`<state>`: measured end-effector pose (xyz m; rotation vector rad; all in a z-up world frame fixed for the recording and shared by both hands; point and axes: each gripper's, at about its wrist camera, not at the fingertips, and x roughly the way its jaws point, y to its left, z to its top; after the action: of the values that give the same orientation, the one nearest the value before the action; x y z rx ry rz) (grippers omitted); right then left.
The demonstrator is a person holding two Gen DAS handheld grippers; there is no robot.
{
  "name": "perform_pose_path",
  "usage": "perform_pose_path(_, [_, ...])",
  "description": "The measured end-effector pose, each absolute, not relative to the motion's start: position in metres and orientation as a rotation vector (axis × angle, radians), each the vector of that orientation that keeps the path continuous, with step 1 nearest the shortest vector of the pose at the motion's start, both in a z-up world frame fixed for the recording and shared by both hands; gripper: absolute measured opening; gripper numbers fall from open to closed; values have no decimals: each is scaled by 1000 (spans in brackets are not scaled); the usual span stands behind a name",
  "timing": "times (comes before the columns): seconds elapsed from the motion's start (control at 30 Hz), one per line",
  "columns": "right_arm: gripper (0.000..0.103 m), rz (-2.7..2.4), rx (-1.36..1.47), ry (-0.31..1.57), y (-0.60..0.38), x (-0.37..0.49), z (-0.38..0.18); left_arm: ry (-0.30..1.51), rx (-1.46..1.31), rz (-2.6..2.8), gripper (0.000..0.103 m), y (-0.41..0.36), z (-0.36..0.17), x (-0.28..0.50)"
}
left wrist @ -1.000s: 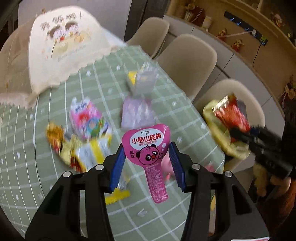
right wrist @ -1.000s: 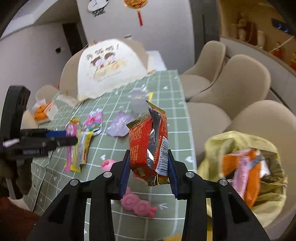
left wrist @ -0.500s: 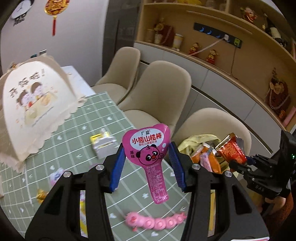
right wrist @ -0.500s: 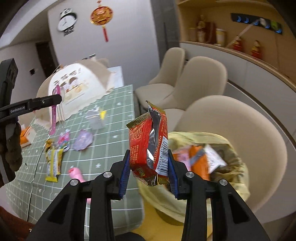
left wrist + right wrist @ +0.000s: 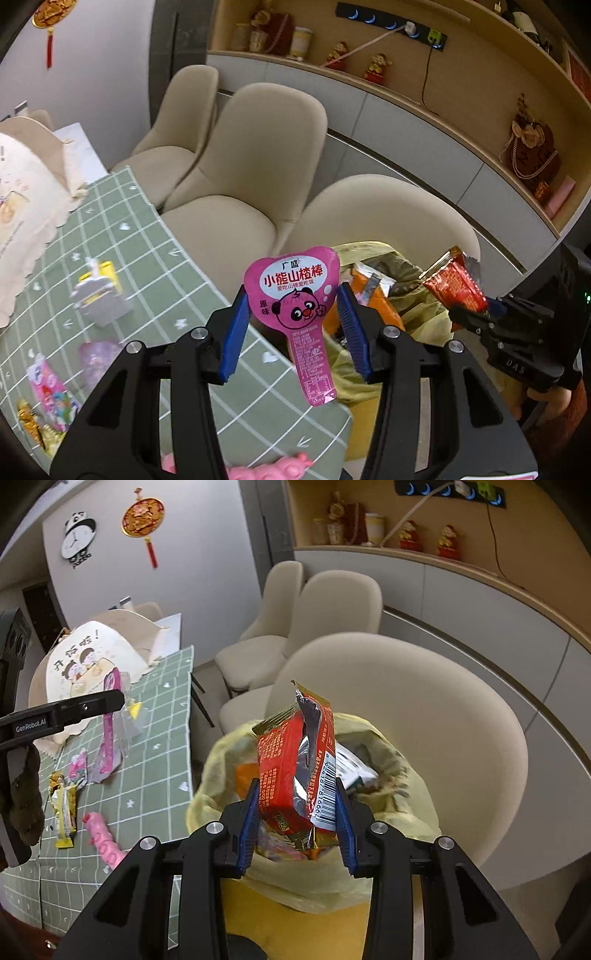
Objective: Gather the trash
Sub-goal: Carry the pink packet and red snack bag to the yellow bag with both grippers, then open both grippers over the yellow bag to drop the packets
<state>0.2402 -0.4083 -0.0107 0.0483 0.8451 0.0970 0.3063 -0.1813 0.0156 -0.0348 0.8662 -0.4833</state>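
Observation:
My left gripper (image 5: 291, 317) is shut on a pink heart-topped snack wrapper (image 5: 295, 295), held upright over the table's right edge. Just beyond it sits the yellow-lined trash bin (image 5: 417, 317) with wrappers inside. My right gripper (image 5: 295, 808) is shut on a torn red foil snack bag (image 5: 295, 760), directly above the open yellow bag of the trash bin (image 5: 391, 801). The left wrist view shows the right gripper (image 5: 476, 314) with the red bag (image 5: 454, 284) over the bin's far side. The right wrist view shows the left gripper (image 5: 110, 701) with the pink wrapper (image 5: 110, 716) over the table.
The green checked table (image 5: 110, 258) holds more wrappers (image 5: 55, 395), a clear crumpled packet (image 5: 99, 299) and a pink toy (image 5: 103, 838). A mesh food cover (image 5: 92, 661) stands at its far end. Beige chairs (image 5: 258, 155) line the table; one stands behind the bin.
Both grippers have swung right from over the table toward the trash bin, each still gripping its wrapper. The red bag now hangs over the bin's opening.

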Motion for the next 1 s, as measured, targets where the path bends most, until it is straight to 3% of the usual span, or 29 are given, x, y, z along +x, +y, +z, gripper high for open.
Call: perform_pose_path(1.0, [35, -40, 152, 869, -461, 247, -24, 1045, -105, -735, 45, -288, -58, 345])
